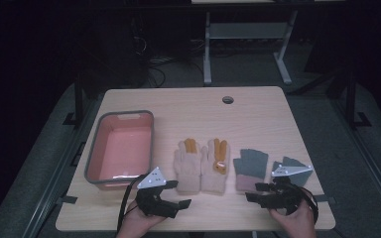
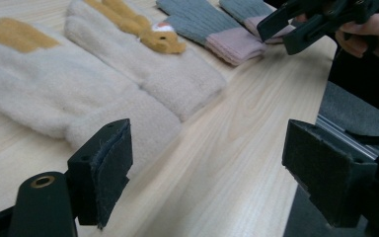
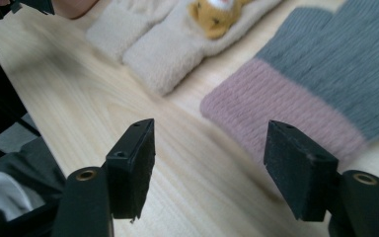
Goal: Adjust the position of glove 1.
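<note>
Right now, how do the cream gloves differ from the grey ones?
The cream gloves are fluffy, with yellow fingers and a small animal figure; the grey gloves are ribbed knit with pink cuffs. The cream pair lies mid-table, the grey pair toward the right gripper. Both pairs lie flat, cuffs toward the person.

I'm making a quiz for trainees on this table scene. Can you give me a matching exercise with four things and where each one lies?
Things:
1. bin
2. cream gloves
3. grey gloves
4. left tool

Places:
A. near table edge, below the bin
B. right part of the table, by the right tool
C. left part of the table
D. middle of the table

Pairs: 1-C, 2-D, 3-B, 4-A
</note>
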`<state>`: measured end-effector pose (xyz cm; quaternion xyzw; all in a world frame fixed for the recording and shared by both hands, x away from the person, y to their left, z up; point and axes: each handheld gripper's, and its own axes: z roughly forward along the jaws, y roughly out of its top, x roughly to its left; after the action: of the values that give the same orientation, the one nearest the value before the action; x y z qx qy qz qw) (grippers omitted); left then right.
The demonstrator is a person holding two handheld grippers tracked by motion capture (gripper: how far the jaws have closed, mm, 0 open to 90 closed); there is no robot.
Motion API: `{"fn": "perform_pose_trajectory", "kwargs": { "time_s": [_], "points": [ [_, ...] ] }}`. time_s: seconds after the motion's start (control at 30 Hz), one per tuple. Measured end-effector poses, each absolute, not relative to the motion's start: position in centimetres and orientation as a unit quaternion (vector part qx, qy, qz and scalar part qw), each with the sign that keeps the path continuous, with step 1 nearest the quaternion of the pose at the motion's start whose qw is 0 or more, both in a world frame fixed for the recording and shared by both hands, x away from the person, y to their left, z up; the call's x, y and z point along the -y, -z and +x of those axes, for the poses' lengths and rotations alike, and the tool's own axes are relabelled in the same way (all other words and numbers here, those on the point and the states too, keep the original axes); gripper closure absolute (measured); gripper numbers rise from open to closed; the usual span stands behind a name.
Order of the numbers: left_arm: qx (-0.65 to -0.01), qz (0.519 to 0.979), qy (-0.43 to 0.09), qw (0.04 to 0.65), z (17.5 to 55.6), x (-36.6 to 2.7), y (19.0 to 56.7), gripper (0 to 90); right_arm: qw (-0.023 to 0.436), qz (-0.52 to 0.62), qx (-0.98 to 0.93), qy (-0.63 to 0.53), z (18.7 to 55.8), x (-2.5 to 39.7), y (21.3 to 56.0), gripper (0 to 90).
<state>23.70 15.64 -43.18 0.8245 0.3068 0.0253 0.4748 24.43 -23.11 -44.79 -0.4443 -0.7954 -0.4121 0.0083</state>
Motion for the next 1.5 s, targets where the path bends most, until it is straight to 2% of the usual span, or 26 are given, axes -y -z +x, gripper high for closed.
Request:
{"fn": "perform_pose_trajectory", "kwargs": {
  "time_s": [0.13, 0.33, 0.73, 1.5],
  "points": [
    [-0.312, 0.822, -0.031, 0.475, 24.0, -15.7, 43.1, 19.1, -0.007, -0.437, 0.795, 0.421, 24.6, 22.9, 44.3, 33.9],
    [-0.313, 0.824, -0.033, 0.471, 24.0, -15.9, 43.2, 19.0, -0.009, -0.436, 0.801, 0.41, 25.4, 22.2, 43.9, 25.3],
    [-0.317, 0.823, -0.038, 0.47, 24.2, -16.1, 43.2, 17.6, -0.043, -0.416, 0.818, 0.396, 27.1, 19.7, 42.2, 27.3],
    [-0.32, 0.824, -0.038, 0.465, 24.2, -16.0, 43.4, 17.3, -0.026, -0.379, 0.857, 0.349, 32.2, 14.1, 41.1, 26.4]
  ]
}}
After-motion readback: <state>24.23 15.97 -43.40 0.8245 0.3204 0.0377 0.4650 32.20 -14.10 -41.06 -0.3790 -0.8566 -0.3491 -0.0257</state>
